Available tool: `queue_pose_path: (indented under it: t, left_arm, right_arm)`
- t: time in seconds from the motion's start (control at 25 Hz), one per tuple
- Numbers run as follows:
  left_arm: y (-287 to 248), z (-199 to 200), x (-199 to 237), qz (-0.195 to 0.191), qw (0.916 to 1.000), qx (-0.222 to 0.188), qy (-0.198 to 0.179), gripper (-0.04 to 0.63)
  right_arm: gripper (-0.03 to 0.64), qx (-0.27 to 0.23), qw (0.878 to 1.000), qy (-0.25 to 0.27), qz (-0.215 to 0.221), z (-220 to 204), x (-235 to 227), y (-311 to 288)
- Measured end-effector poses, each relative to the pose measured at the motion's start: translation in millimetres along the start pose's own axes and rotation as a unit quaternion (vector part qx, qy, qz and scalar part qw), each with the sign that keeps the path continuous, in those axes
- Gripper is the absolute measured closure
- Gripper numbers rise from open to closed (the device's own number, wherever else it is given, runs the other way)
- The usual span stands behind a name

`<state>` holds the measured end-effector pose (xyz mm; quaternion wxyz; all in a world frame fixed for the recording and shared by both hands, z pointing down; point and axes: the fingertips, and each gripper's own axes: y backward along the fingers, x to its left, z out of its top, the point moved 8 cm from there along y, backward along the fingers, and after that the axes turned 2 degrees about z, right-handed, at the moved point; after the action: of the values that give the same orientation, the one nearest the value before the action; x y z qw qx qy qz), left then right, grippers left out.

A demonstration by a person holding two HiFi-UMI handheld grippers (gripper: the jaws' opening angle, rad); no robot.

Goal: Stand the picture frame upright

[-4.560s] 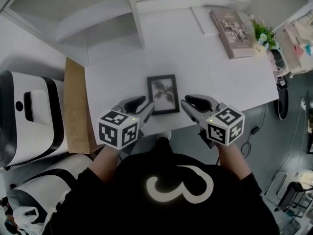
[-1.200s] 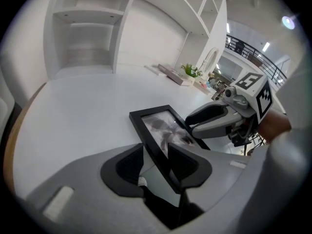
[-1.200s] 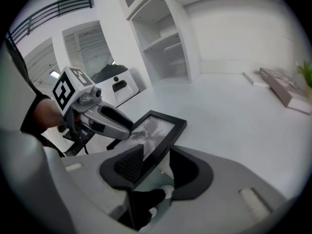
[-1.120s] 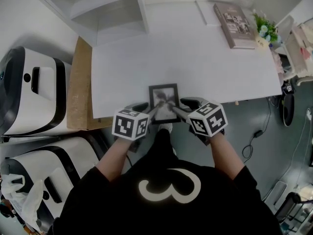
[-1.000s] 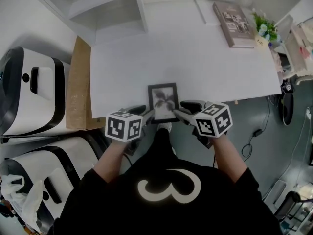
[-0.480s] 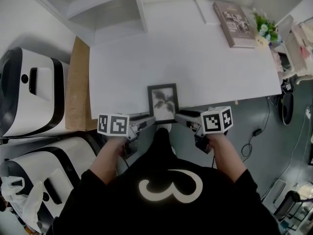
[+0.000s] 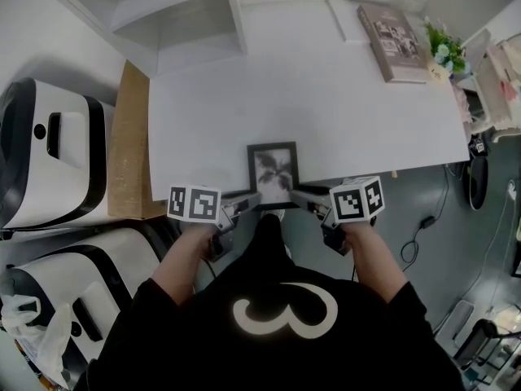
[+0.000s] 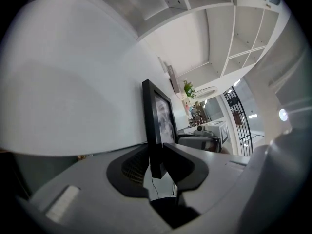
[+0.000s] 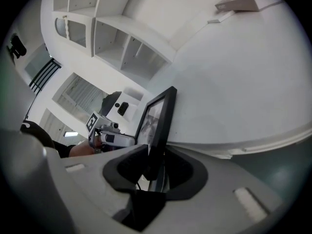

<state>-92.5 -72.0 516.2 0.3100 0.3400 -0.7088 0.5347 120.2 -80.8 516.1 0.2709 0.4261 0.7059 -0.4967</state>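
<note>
A black picture frame [image 7: 273,169] with a grey plant print lies face up at the front edge of the white table [image 7: 326,112]. My left gripper [image 7: 248,200] is at its near left corner and my right gripper [image 7: 299,198] at its near right corner, both turned on their sides. In the left gripper view the frame [image 8: 157,126] runs edge-on between the jaws of the left gripper [image 8: 156,167]. The right gripper view shows the frame [image 9: 158,126] the same way in the right gripper [image 9: 153,172]. Both pairs of jaws have just been closing and now sit against the frame's corners.
A book [image 7: 395,43] and a small potted plant [image 7: 444,51] lie at the table's back right. A white shelf unit [image 7: 179,15] stands at the back left. A brown board [image 7: 130,145] and white machines [image 7: 49,153] flank the table's left side.
Both grippers have rolled onto their sides and slid in to the frame's near corners. Their jaws have narrowed around the frame's edge. The frame has barely shifted.
</note>
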Motion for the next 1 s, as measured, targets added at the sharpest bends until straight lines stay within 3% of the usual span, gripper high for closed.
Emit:
queue_pose_path:
  t: [0.32,0.6,0.84,1.0]
  left_arm:
    - [-1.1,1.0,-3.0,0.023,0.9988,0.024,-0.035,0.497]
    - [12.5,9.7,-21.7,0.038,0.9948,0.017,-0.093,0.499]
    - [27.2,49.6,-44.1,0.074,0.9821,-0.021,-0.172,0.499]
    - [28.7,82.0,-56.9,0.096,0.9703,-0.052,-0.216,0.497]
  right_arm:
    - [0.509,0.014,0.999,0.044,-0.024,2.2,2.9,-2.5]
    - [0.509,0.023,0.990,0.127,-0.051,16.1,26.4,4.2]
    - [0.509,-0.001,0.976,0.205,-0.074,56.9,43.7,11.3]
    - [0.509,-0.027,0.959,0.268,-0.093,91.5,49.9,15.7]
